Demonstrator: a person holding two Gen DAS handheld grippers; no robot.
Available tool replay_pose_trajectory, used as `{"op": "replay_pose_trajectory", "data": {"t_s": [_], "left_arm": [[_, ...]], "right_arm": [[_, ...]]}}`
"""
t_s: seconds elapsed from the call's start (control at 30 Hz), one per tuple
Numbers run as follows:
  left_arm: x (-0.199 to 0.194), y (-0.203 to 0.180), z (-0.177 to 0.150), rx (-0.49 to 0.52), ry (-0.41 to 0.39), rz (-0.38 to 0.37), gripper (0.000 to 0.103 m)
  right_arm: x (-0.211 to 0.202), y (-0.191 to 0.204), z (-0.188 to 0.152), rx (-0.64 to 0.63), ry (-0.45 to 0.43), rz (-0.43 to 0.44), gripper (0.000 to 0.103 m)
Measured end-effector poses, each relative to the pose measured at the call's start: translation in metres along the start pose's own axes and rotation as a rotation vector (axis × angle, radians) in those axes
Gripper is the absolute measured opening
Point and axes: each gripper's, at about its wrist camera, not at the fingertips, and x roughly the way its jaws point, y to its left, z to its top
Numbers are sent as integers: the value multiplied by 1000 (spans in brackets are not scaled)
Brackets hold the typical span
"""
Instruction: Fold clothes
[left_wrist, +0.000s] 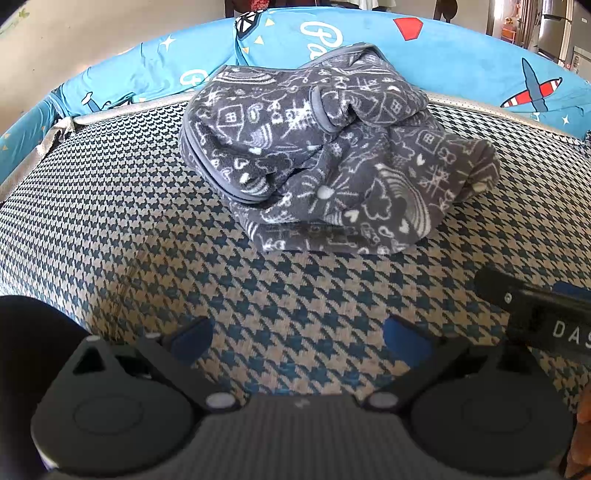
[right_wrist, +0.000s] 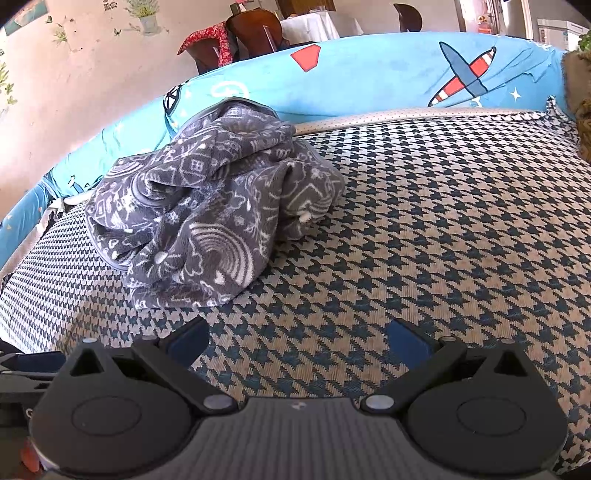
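The grey patterned garment (left_wrist: 332, 158) lies in a messy heap on the checked cover (left_wrist: 110, 206), near the blue cushion (left_wrist: 461, 59). No fold is made yet. Left gripper (left_wrist: 297, 338) and right gripper (right_wrist: 299, 341) gape wide, holding nothing.

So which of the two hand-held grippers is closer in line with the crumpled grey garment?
The left hand-held gripper: the grey patterned garment lies straight ahead of it, whereas it sits off to the left of the right hand-held gripper.

Houndstooth cover (left_wrist: 147, 206); blue cartoon sheet (right_wrist: 369, 81) behind; chairs (right_wrist: 255, 33).
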Motion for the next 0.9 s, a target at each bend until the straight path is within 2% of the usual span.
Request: {"op": "replay_pose_trajectory", "data": {"t_s": [0.9], "left_arm": [[2, 1, -3, -1, 0, 0, 103]], "right_arm": [[2, 0, -1, 0, 1, -8, 103]]}}
